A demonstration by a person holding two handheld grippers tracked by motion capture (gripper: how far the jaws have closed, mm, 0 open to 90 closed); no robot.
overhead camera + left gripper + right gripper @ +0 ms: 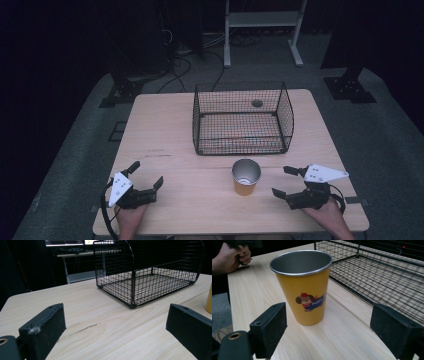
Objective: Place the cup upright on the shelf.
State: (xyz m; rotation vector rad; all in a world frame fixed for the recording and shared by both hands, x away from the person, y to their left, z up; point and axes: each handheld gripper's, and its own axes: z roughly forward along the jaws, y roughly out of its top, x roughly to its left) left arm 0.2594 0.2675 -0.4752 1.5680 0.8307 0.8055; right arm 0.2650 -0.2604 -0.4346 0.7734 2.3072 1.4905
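Observation:
A yellow cup [246, 177] with a steel inside and a cartoon dog print stands upright on the wooden table [165, 135], just in front of a black wire basket [243, 118]. My right gripper [283, 181] rests open to the cup's right, jaws pointing at it; in the right gripper view the cup [303, 287] stands a little beyond the gap between the jaws. My left gripper [146, 175] lies open near the front left, nothing between its jaws. The left gripper view looks across bare wood to the basket [147, 272], with the cup's edge [209, 301] at far right.
The basket holds nothing that I can see. A hole [257, 103] in the tabletop shows behind the basket. Bare wood lies between the two grippers and left of the basket. A metal stand [263, 30] and cables sit on the dark floor beyond the table.

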